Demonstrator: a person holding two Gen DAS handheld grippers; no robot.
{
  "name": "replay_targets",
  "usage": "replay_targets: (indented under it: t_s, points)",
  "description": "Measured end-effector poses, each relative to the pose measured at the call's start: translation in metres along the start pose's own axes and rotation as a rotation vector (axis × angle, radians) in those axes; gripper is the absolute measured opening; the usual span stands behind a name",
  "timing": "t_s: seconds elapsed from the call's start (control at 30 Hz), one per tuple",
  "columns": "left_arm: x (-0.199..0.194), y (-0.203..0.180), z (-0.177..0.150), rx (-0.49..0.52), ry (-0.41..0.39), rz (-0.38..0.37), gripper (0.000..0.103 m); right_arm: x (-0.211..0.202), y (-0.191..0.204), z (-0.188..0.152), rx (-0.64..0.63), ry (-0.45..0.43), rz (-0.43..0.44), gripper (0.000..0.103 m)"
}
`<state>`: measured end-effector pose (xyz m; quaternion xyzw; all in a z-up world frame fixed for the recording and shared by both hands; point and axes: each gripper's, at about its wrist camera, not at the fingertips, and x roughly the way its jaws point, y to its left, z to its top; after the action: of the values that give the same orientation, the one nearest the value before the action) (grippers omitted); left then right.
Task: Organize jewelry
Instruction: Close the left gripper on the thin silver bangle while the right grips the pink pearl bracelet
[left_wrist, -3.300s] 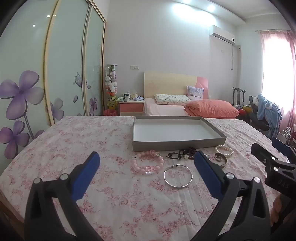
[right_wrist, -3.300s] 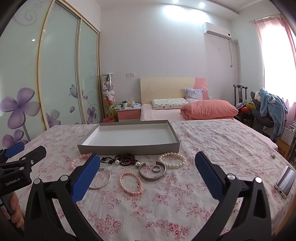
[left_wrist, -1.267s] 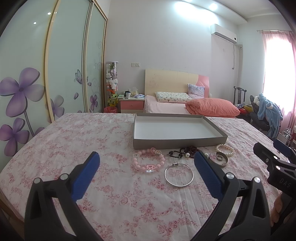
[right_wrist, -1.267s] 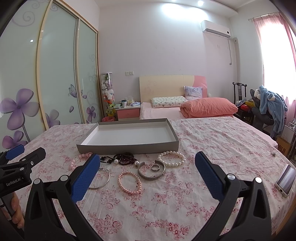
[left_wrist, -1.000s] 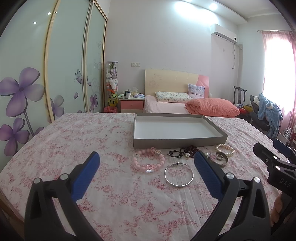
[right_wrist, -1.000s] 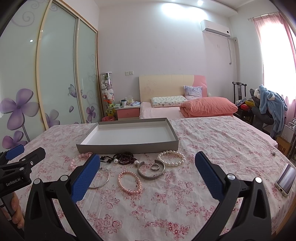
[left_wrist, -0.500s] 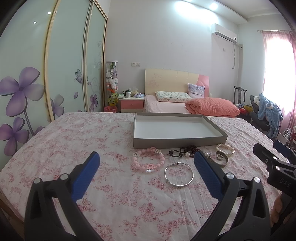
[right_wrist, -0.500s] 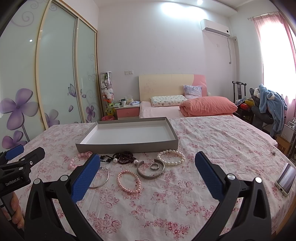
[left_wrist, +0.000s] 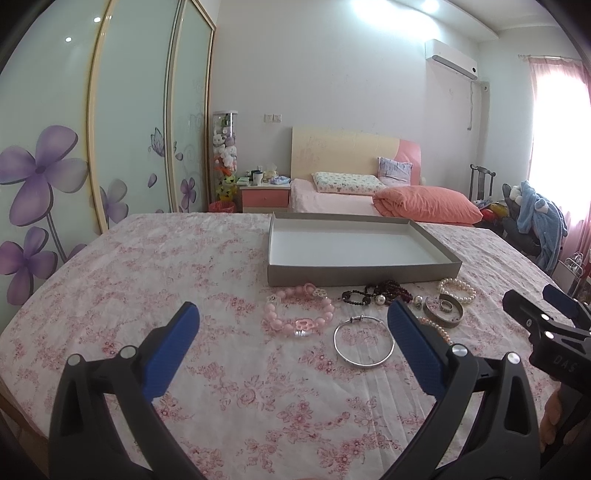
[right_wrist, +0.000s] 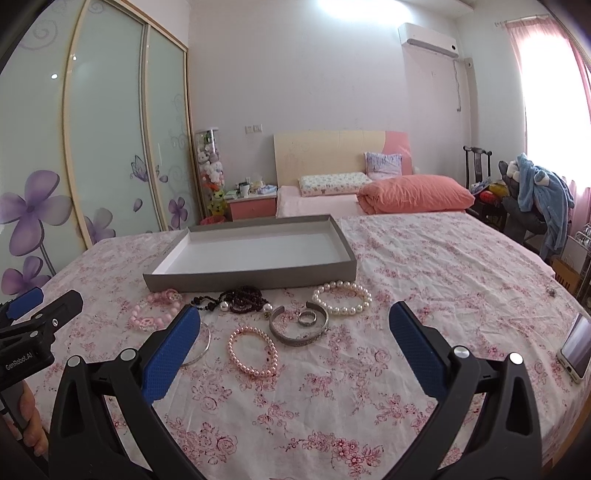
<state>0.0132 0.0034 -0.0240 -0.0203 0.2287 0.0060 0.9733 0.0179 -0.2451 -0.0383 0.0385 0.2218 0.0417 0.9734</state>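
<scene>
**Hovering over the jewelry, both jaws spread and empty**

Hanging above the floral tabletop (right_wrist: 424, 266), the right hand-held gripper (right_wrist: 291, 350) is spread wide and gripping nothing, its blue pads framing the loose pieces ahead. The left hand-held gripper (left_wrist: 291, 343) is likewise released and empty, aiming from the other side. Judging from this, each one is standing back so that the whole scatter is showing before a first piece is chosen.

Just beyond the right gripper's pads, a pink pearl bracelet (right_wrist: 253, 350) is lying nearest, with a silver cuff (right_wrist: 298, 326) beside it and a small ring (right_wrist: 307, 317) sitting inside the cuff's curve. A white pearl bracelet (right_wrist: 342, 297) is lying farther right, and a dark bead strand (right_wrist: 240, 297) is bunching toward the middle. In front of the left gripper, a thin silver bangle (left_wrist: 364, 345) and a chunky pink bracelet (left_wrist: 299, 314) are resting apart from each other.

Behind all of them, a shallow grey box (right_wrist: 251, 278) is sitting open, its white floor holding nothing. It is probably the destination, placed just behind the row so each piece is needing only a short carry over the low wall. A phone (right_wrist: 576, 347) is lying at the tabletop's right edge.
</scene>
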Motion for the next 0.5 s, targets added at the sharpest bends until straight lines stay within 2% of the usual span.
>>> replay_targets:
  t_s: [0.13,0.17,0.2,0.3,0.33,0.4,0.5]
  points:
    - [0.012,0.004,0.001,-0.017,0.061,-0.012,0.099,0.024,0.0,-0.004,0.013,0.112,0.01,0.101]
    - [0.015,0.005,0.002,-0.02,0.075,-0.016,0.099,0.03,0.0,-0.005,0.013,0.138,0.007,0.094]
    - [0.02,0.006,0.001,-0.023,0.092,-0.021,0.099,0.037,0.0,-0.006,0.009,0.175,0.004,0.079]
    - [0.03,0.008,0.0,-0.029,0.133,-0.039,0.099,0.059,-0.001,-0.013,0.029,0.293,0.029,0.052]
    - [0.033,0.008,0.0,-0.029,0.147,-0.043,0.099,0.067,-0.001,-0.016,0.045,0.334,0.045,0.048]
    - [0.038,0.007,0.001,-0.026,0.167,-0.05,0.099,0.075,0.0,-0.02,0.058,0.38,0.064,0.035]
    - [0.046,0.006,0.002,-0.018,0.194,-0.053,0.099,0.081,0.006,-0.022,0.039,0.419,0.067,0.028]
